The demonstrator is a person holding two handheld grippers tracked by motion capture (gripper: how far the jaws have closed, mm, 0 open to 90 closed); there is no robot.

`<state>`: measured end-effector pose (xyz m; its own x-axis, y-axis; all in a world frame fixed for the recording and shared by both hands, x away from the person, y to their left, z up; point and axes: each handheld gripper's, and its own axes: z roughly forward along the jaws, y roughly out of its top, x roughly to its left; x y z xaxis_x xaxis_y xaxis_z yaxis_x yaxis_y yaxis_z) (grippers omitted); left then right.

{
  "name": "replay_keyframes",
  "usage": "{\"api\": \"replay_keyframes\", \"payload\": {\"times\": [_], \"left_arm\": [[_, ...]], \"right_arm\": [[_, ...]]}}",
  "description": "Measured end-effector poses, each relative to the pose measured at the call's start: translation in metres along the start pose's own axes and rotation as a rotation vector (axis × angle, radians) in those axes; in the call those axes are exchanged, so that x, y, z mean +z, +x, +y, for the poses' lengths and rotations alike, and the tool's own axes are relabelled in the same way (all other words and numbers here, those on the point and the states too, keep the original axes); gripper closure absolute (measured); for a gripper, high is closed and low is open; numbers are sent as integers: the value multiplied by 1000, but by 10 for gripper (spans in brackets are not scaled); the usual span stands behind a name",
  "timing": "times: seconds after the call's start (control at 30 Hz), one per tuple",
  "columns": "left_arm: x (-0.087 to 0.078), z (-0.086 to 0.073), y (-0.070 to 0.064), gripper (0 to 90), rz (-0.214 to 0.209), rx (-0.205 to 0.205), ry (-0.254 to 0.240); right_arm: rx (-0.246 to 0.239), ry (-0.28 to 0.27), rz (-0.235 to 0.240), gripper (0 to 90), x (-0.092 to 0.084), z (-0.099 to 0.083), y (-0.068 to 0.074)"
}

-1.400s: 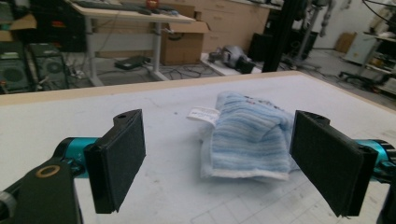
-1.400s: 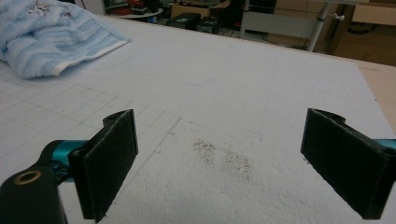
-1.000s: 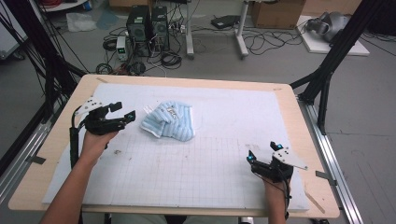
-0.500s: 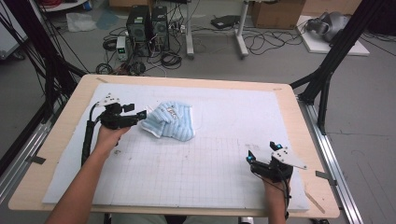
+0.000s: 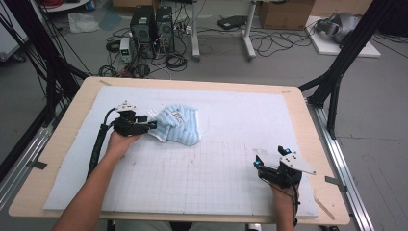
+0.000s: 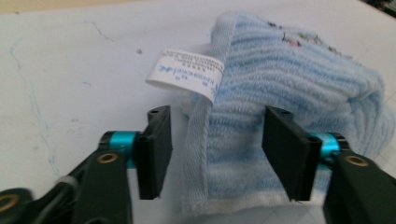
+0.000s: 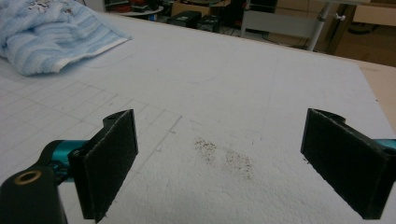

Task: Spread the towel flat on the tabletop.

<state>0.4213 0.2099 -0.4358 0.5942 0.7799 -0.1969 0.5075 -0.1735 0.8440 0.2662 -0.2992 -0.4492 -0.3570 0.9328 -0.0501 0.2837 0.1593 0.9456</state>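
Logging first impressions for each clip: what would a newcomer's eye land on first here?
The crumpled light-blue striped cloth on the white mat, left of centre, with its white care label sticking out. The left gripper sits at its edge; its jaws have just been closing around a fold, not yet pressing. The right gripper rests open near the mat's front right corner.

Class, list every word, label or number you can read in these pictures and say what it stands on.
White tag on the blue cloth: blue handwriting and fine printed lines, too blurred to read.
Print on the cloth's top, at: too small to read.
No other readable text.
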Motion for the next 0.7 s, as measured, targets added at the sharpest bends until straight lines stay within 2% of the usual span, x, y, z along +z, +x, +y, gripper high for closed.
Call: {"api": "replay_keyframes", "payload": {"times": [0.07, 0.13, 0.17, 0.2, 0.23, 0.33, 0.4, 0.43, 0.6, 0.63, 0.67, 0.7], "left_arm": [[1, -1, -1, 549, -10, 14, 16], [3, -2, -4, 690, -13, 59, 45], [3, -2, -4, 744, -13, 59, 45], [3, -2, -7, 793, -15, 92, 52], [3, -2, -7, 817, -15, 92, 52], [0, 0, -8, 831, -12, 106, 31], [-4, 3, -9, 834, -12, 110, -3], [-9, 7, -10, 834, -23, 106, -42], [-17, 14, -17, 835, -40, 125, -90], [-20, 19, -23, 834, -66, 134, -117], [-20, 19, -23, 834, -66, 134, -117], [-22, 22, -30, 834, -101, 158, -128]], "right_arm": [[1, 0, 1, 101, 0, 0, 0], [1, -1, 1, 101, 0, 0, 0], [1, -1, 1, 101, 0, 0, 0], [-6, -6, -3, 101, 0, 0, -1], [-4, -6, -2, 101, 0, 0, -1], [-1, -6, -1, 101, 0, 0, -1], [-1, -5, -2, 101, 0, 0, -1], [-2, -6, -1, 101, 0, 0, -1], [-3, -5, -2, 101, 0, 0, -1], [-1, -7, -1, 101, 0, 0, -1], [2, -5, -1, 101, 0, 0, -1], [3, -5, -1, 101, 0, 0, -1]]}}
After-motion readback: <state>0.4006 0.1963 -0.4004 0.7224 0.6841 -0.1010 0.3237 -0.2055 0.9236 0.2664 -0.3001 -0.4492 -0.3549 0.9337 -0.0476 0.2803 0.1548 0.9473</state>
